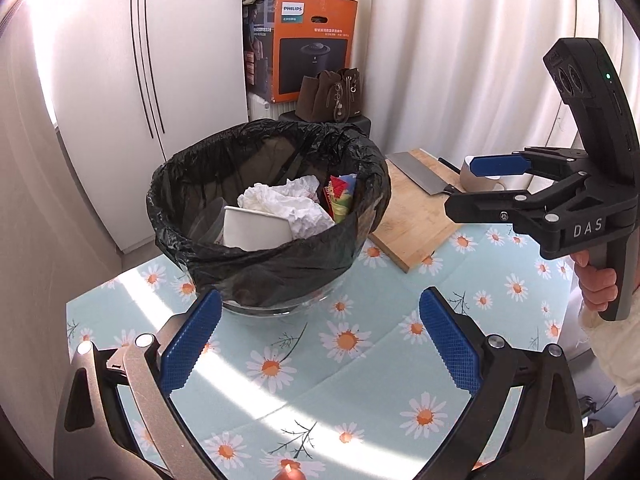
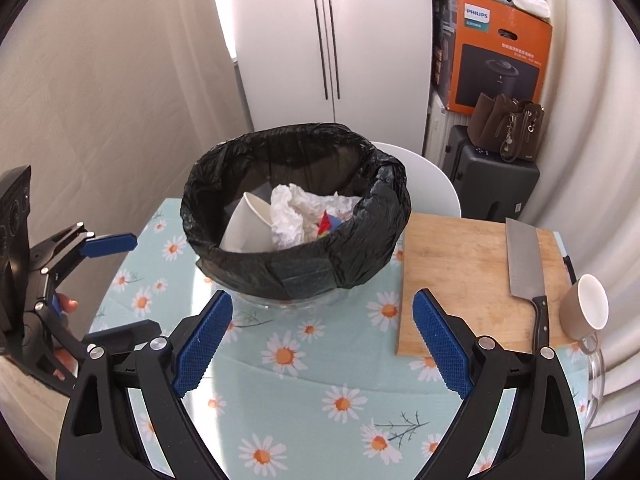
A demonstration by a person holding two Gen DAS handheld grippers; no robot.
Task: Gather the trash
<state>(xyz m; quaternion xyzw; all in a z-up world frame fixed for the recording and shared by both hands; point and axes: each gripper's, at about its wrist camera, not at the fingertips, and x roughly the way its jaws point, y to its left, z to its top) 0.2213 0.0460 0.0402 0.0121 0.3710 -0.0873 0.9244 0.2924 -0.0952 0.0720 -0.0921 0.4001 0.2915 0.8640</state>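
A bin lined with a black bag (image 1: pixel 280 264) (image 2: pixel 296 268) stands on the daisy tablecloth. Inside lie a white paper cup (image 1: pixel 256 232) (image 2: pixel 248 224), crumpled white tissue (image 1: pixel 284 200) (image 2: pixel 292 216) and a colourful wrapper (image 1: pixel 340 196) (image 2: pixel 326 224). My left gripper (image 1: pixel 320 340) (image 2: pixel 144 284) is open and empty, just in front of the bin and to its left. My right gripper (image 2: pixel 322 340) (image 1: pixel 460 186) is open too, nothing between its blue pads, on the bin's near right side. Neither gripper touches the bin.
Right of the bin lies a wooden cutting board (image 2: pixel 472 272) with a cleaver (image 2: pixel 524 264) on it, and a brown mug (image 2: pixel 586 308) at its right edge. A white chair (image 2: pixel 432 176), an orange box (image 2: pixel 500 52) and a brown bag (image 2: pixel 508 132) stand behind the table.
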